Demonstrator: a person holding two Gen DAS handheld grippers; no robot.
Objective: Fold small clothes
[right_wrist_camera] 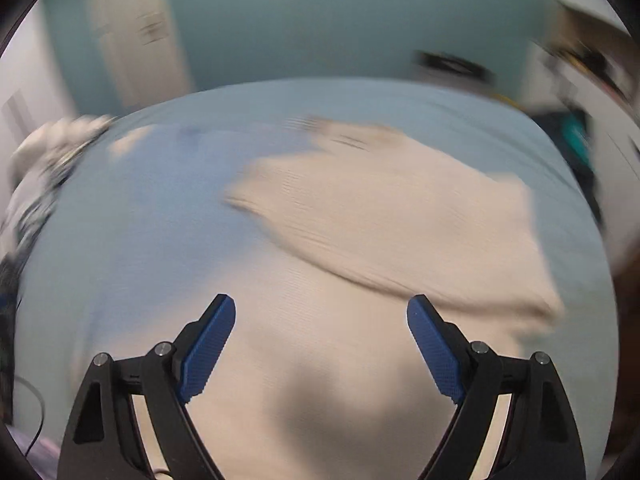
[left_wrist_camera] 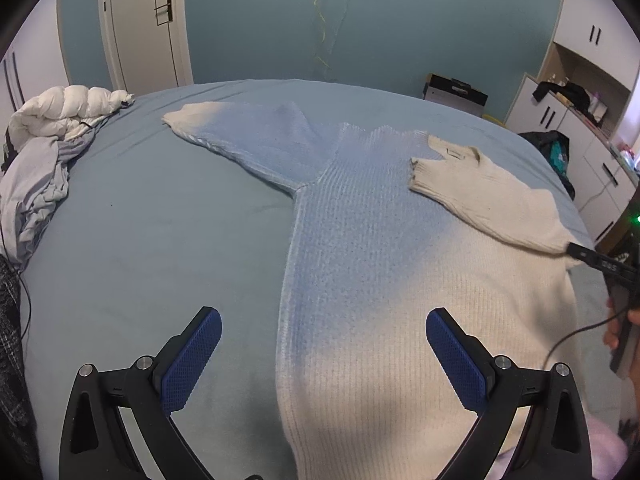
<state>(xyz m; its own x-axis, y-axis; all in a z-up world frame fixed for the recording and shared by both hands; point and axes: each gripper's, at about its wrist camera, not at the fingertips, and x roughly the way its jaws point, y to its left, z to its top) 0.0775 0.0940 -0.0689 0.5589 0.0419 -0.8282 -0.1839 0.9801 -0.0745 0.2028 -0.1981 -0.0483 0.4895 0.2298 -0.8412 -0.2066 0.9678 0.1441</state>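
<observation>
A blue-sheeted bed [left_wrist_camera: 120, 240] is seen filling both views; a knitted sweater [left_wrist_camera: 360, 260] — blue fading to cream — is spread flat across it, one sleeve [left_wrist_camera: 248, 140] stretched out to the left, the other sleeve [left_wrist_camera: 480, 196] folded in over the chest; a white duvet [left_wrist_camera: 60, 112] is bunched at the bed's far left corner; the left gripper [left_wrist_camera: 322, 320] is held released above the sweater's lower body, nothing between its jaws; the right gripper [right_wrist_camera: 320, 308] is likewise spread wide and empty over the cream part, its view blurred.

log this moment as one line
sweater: flat on bed | right sleeve: folded across | left gripper: open, empty | right gripper: open, empty
</observation>
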